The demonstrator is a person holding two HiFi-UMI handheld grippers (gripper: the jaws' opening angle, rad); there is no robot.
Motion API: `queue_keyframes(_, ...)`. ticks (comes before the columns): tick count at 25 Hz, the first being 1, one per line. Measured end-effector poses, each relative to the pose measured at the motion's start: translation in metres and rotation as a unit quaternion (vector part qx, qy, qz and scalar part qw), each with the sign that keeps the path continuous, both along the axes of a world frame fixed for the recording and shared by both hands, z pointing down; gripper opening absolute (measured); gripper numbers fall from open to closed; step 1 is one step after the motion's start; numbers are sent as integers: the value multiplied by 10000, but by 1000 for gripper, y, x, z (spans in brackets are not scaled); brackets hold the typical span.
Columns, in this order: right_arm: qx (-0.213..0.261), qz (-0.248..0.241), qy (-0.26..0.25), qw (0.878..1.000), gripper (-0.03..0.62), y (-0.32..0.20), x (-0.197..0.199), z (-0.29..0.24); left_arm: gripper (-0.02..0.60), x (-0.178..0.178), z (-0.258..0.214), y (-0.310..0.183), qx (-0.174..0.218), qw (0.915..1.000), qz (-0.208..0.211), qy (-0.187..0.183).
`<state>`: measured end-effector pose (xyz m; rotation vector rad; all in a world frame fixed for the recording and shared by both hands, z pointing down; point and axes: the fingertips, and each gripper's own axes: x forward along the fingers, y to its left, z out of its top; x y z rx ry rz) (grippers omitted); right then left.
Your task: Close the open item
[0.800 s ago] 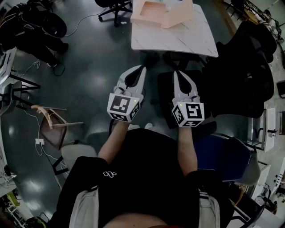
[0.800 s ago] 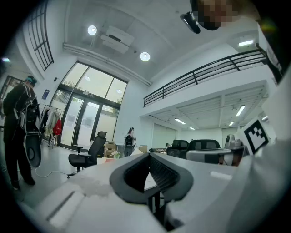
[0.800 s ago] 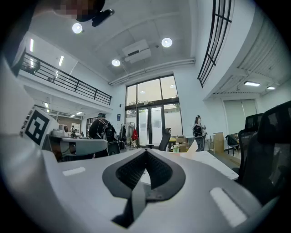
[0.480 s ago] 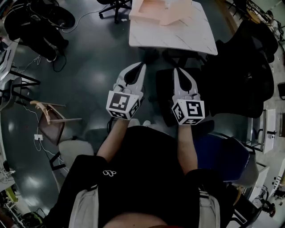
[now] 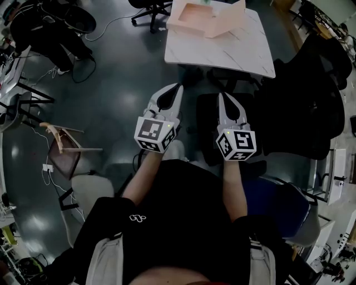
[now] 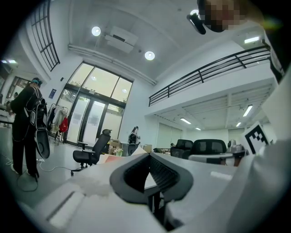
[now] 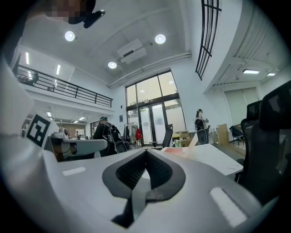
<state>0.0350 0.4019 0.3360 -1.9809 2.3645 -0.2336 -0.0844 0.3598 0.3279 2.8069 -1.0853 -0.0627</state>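
An open pale pink box [image 5: 207, 15] with its lid flap raised stands at the far edge of a white table [image 5: 233, 53]. I hold both grippers level above the dark floor, short of the table's near edge. The left gripper [image 5: 179, 86] has its jaws together with nothing between them. The right gripper [image 5: 221, 95] is shut and empty too. In the left gripper view the closed jaw tips [image 6: 149, 154] point toward the table. In the right gripper view the box's lid flap [image 7: 193, 140] shows beyond the closed tips [image 7: 146, 151].
Black office chairs [image 5: 308, 103] crowd the right side, and one stands under the table's near edge. A tipped wooden chair [image 5: 64, 149] lies at the left. Another office chair [image 5: 151, 8] is behind the table. A person in black [image 6: 26, 127] stands far left.
The head view has shifted slightly, so the table and box sit a little lower and more of the box shows. Both grippers keep their pose and stay shut.
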Motion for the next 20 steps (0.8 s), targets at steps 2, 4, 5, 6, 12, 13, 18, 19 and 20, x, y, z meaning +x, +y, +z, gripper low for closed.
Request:
queue_keyframes(2,-13,-77,26,10000,2,-10,-2,2,-2,1,2,-10,-26,10000,-27,13)
queue_keyframes(4,-20,-146,29,9999,2,-23,-2,4,-2,4,5,-23,-39,10000,-40,35)
queue_keyframes(5,-17,-177,30,9998,2,-32,-1,4,-2,7,6,-31,-38,10000,-41,45)
queue_keyframes(6,-9,-204,31,9998,2,-41,1,4,-2,10,7,-39,-37,10000,-36,49)
queue_keyframes(12,-45,-207,-61,9998,2,-111,20,14,-2,27,22,-108,-142,9999,-29,41)
queue_keyframes(13,-59,-208,-83,9997,3,-123,24,16,-2,30,22,-120,-138,9999,-23,24)
queue_keyframes(18,-160,-195,-316,9992,2,-196,35,37,-2,34,46,-191,-336,9994,-39,-88)
queue_keyframes(19,-227,-188,-365,9989,2,-210,35,46,-2,33,54,-206,-414,9991,-48,-127)
queue_keyframes(20,-308,-176,-406,9985,2,-225,35,54,-2,32,62,-222,-491,9986,-52,-170)
